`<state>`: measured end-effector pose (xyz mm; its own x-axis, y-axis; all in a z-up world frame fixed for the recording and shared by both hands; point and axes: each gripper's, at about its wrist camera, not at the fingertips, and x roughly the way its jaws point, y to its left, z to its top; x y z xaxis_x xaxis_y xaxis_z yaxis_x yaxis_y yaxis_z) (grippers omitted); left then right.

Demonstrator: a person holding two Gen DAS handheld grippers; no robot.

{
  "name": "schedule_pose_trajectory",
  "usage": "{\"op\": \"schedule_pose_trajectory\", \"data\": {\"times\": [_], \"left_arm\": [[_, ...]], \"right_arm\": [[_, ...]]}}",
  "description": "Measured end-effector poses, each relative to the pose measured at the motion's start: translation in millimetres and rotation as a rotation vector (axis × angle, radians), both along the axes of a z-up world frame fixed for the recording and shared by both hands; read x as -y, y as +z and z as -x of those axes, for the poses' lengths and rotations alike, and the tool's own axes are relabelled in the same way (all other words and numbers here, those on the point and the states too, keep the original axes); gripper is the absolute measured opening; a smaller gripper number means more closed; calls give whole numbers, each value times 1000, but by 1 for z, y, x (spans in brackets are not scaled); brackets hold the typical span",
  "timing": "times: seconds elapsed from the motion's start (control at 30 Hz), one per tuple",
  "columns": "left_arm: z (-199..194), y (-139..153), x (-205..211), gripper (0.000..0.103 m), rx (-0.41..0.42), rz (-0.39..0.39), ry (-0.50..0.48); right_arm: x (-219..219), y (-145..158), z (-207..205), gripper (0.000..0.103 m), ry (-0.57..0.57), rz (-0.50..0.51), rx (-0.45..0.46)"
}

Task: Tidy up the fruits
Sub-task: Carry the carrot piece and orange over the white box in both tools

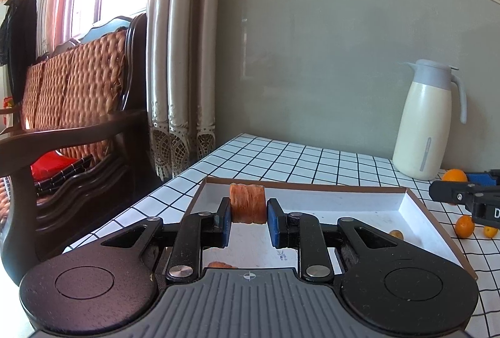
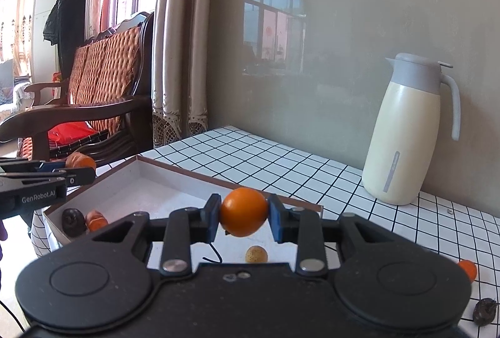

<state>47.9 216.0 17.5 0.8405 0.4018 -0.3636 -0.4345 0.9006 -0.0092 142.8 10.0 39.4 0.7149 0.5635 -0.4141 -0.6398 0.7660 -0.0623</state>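
Two fruits were already in your grip. Your left hand-held gripper [image 1: 249, 213] was clamped on a ridged orange-red fruit [image 1: 247, 203], its long axis lying crosswise between the pads, held above the far left corner of the shallow white tray [image 1: 406, 197]. Your right hand-held gripper [image 2: 243, 216] was clamped on a small round orange [image 2: 243, 211] over the tray's right edge. The tray floor lay directly below both, so each release was, I judge, a short drop downward.
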Motion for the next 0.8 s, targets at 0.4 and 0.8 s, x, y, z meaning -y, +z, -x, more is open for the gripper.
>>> {"op": "schedule_pose_trajectory", "data": {"times": [0.4,0.8], "left_arm": [[-14,-5,-12,24,-19,8,15],[-32,-12,-25,24,-51,26,32]], "right_arm": [[-5,-4,-22,23,-14,6,-22],[-18,-14,-44,23,-16,33,-50]]}}
